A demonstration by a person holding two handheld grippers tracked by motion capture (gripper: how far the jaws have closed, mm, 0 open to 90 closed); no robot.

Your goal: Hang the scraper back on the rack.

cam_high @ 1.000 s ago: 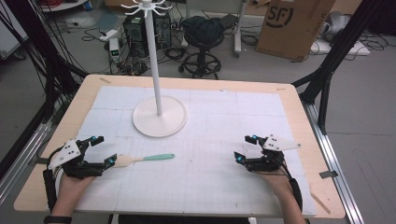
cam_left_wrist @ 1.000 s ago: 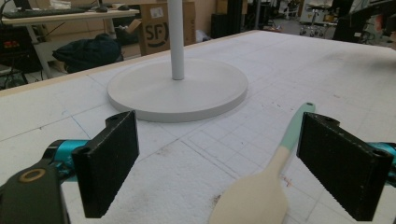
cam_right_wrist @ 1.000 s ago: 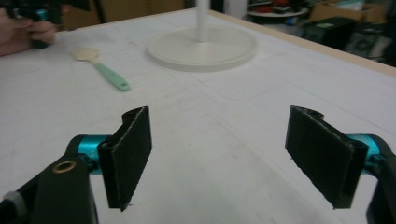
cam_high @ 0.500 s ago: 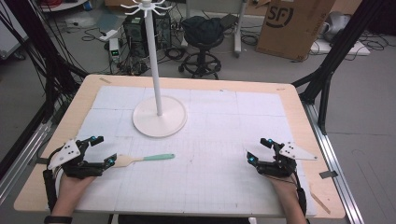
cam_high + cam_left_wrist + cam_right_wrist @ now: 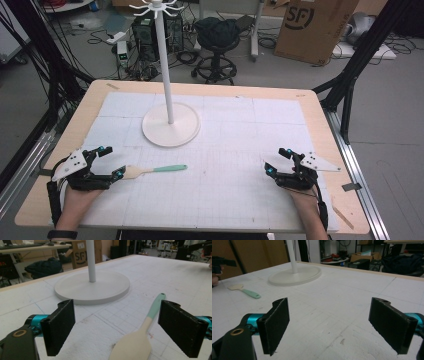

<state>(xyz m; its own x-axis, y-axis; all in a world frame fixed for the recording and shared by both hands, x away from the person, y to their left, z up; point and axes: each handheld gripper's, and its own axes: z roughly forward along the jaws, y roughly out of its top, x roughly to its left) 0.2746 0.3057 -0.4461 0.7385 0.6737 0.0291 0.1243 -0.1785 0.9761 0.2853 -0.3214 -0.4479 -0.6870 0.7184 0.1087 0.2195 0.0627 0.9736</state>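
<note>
Right, from the high view: the left gripper (image 5: 111, 161) sits low at the near left of the table (image 5: 310, 107), jaws spread wide, and the spatula (image 5: 150, 170) lies flat on the white mat just off its tips, pale blade toward the gripper, mint-green handle pointing away to the right. One jaw tip looks to be right at the blade's edge, though I cannot tell if it touches. Over on the near right, the right gripper (image 5: 276, 161) rests near the mat's edge, jaws wide as well, nothing between them, well apart from the spatula. Behind both, the white stand (image 5: 171, 124) is upright on its round base in the middle of the mat.

Now the left gripper view: the left gripper (image 5: 116, 326) shows both black jaws far apart, and there's the spatula (image 5: 140, 338) lying on the mat between them, blade nearest the camera, handle running up and away, closer to the right-hand jaw. Neither jaw is closed on it. The stand's base (image 5: 92, 286) sits beyond.

And the right gripper view: the right gripper (image 5: 329, 325) is gaping, bare mat in the gap. Far off at left lies the spatula (image 5: 244, 291), with the stand (image 5: 295, 273) behind it.
</note>
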